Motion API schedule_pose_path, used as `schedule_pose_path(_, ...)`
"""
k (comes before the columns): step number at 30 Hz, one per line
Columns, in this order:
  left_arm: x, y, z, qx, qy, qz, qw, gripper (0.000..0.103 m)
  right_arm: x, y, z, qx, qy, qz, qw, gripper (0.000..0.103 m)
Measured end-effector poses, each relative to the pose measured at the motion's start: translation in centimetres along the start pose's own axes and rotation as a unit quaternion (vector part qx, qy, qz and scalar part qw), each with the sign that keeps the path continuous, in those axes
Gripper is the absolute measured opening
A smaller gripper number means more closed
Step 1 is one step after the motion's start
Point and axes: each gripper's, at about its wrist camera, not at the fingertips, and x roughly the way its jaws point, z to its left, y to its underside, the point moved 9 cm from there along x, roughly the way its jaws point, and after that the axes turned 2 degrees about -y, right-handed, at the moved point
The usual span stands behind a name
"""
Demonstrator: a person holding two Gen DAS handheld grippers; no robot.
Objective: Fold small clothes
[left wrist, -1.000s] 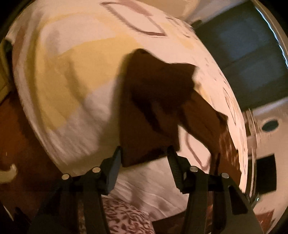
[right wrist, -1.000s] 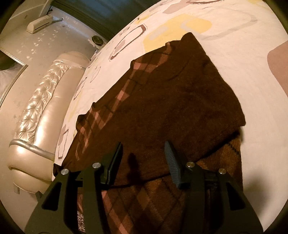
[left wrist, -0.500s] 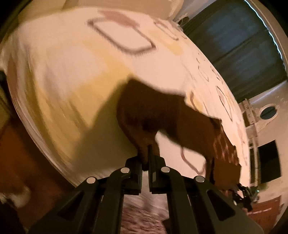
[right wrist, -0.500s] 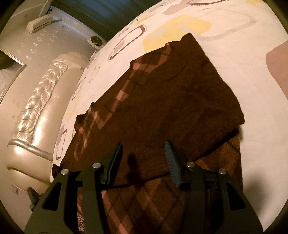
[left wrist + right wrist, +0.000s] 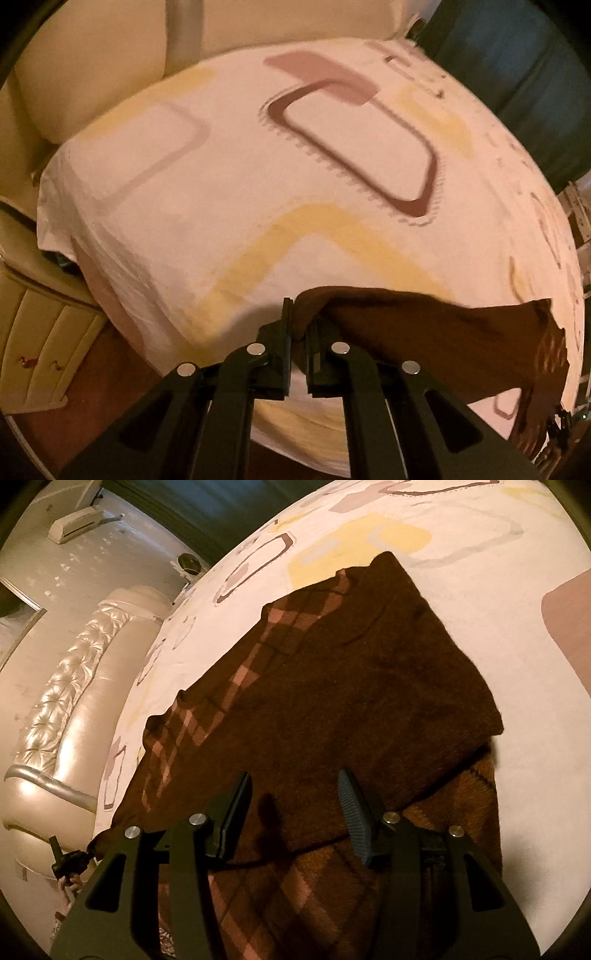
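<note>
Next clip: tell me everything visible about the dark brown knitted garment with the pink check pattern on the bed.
The dark brown knitted garment looks woolly and soft, plain brown on one face, with pink and tan checks at its edges and lower layer. It lies partly folded on the white patterned bedsheet, the plain layer overlapping the checked one. The left gripper is shut on one corner, which is raised off the sheet. The right gripper hangs open over the fold; contact cannot be told.

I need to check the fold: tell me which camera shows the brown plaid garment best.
The right wrist view: the brown plaid garment fills it, lying folded over on the patterned bedsheet. The left wrist view shows only a blurred edge, pinched in the left gripper.
</note>
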Motion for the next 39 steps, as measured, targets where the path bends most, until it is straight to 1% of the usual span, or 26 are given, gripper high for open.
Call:
schedule_pose_path(3, 1.0, 1.0, 1.7, -0.018, 0.013, 0.017, 0.9996, 0.011, 0.1, 0.0, 0.2, -0.003, 0.005, 0.001, 1.0, 0.054)
schedule_pose_path(6, 1.2, 1.9, 3.7, -0.036, 0.012, 0.013, 0.9992, 0.012, 0.1, 0.0, 0.4, -0.008, 0.012, 0.0, 1.0, 0.057)
schedule_pose_path(8, 1.0, 2.5, 4.6, -0.052, 0.039, 0.01, 0.9978, 0.012, 0.1, 0.1, 0.6, -0.01, 0.016, -0.001, 1.0, 0.058)
schedule_pose_path(9, 0.8, 2.9, 4.8, -0.062, 0.058, 0.006, 0.9964, 0.015, 0.1, 0.1, 0.6, -0.012, 0.019, -0.002, 1.0, 0.058)
schedule_pose_path(10, 0.6, 3.2, 4.9, -0.069, 0.078, 0.002, 0.9946, 0.026, 0.1, 0.2, 0.6, -0.012, 0.021, -0.003, 1.0, 0.058)
schedule_pose_path(11, 0.5, 3.5, 4.8, -0.072, 0.089, -0.001, 0.9934, 0.041, 0.1, 0.2, 0.6, -0.012, 0.022, -0.004, 1.0, 0.058)
schedule_pose_path(12, 0.5, 3.7, 4.6, -0.073, 0.098, -0.007, 0.9925, 0.046, 0.1, 0.3, 0.7, -0.011, 0.023, -0.005, 1.0, 0.058)
schedule_pose_path(13, 0.4, 3.9, 4.3, -0.072, 0.104, -0.019, 0.9917, 0.048, 0.0, 0.3, 0.7, -0.011, 0.024, -0.007, 1.0, 0.058)
schedule_pose_path(14, 0.4, 3.9, 4.0, -0.07, 0.11, -0.026, 0.9911, 0.048, 0.0, 0.4, 0.7, -0.011, 0.025, -0.009, 1.0, 0.058)
schedule_pose_path(16, 0.4, 3.8, 3.0, -0.072, 0.136, -0.035, 0.9875, 0.048, 0.0, 0.5, 0.8, -0.012, 0.03, -0.009, 0.999, 0.058)
schedule_pose_path(17, 0.4, 3.5, 2.7, -0.075, 0.139, -0.037, 0.9867, 0.052, 0.0, 0.5, 0.9, -0.014, 0.033, -0.008, 0.999, 0.058)
schedule_pose_path(18, 0.5, 3.3, 2.6, -0.081, 0.143, -0.039, 0.9856, 0.053, 0.0, 0.5, 0.9, -0.014, 0.034, -0.008, 0.999, 0.058)
schedule_pose_path(22, 1.3, 2.6, 2.4, -0.099, 0.157, -0.038, 0.9819, 0.054, 0.1, 0.6, 1.0, -0.013, 0.038, -0.01, 0.999, 0.058)
schedule_pose_path(25, 0.8, 2.6, 2.6, -0.112, 0.166, -0.044, 0.9788, 0.054, 0.1, 0.6, 1.0, -0.017, 0.042, -0.011, 0.999, 0.058)
schedule_pose_path(27, -0.8, 2.3, 2.4, -0.117, 0.195, -0.068, 0.9713, 0.054, 0.1, 0.6, 1.1, -0.016, 0.042, -0.011, 0.999, 0.058)
schedule_pose_path(29, -2.2, 2.1, 2.6, -0.118, 0.205, -0.09, 0.9674, 0.054, 0.1, 0.7, 1.1, -0.015, 0.042, -0.01, 0.999, 0.058)
schedule_pose_path(30, -2.5, 1.9, 2.5, -0.117, 0.211, -0.094, 0.966, 0.054, 0.1, 0.7, 1.1, -0.016, 0.042, -0.01, 0.999, 0.058)
schedule_pose_path(32, -2.1, 1.6, 2.2, -0.112, 0.209, -0.088, 0.9675, 0.054, 0.0, 0.7, 1.1, -0.015, 0.042, -0.012, 0.999, 0.058)
schedule_pose_path(35, -0.6, 1.3, 1.7, -0.11, 0.202, -0.072, 0.9704, 0.054, 0.0, 0.9, 1.2, -0.014, 0.043, -0.015, 0.999, 0.058)
schedule_pose_path(38, 1.2, 1.9, 0.7, -0.11, 0.212, -0.042, 0.9702, 0.054, 0.0, 0.9, 1.2, -0.014, 0.044, -0.014, 0.999, 0.058)
schedule_pose_path(39, 1.2, 2.2, 0.6, -0.106, 0.215, -0.042, 0.9699, 0.054, 0.0, 0.9, 1.2, -0.014, 0.044, -0.014, 0.999, 0.058)
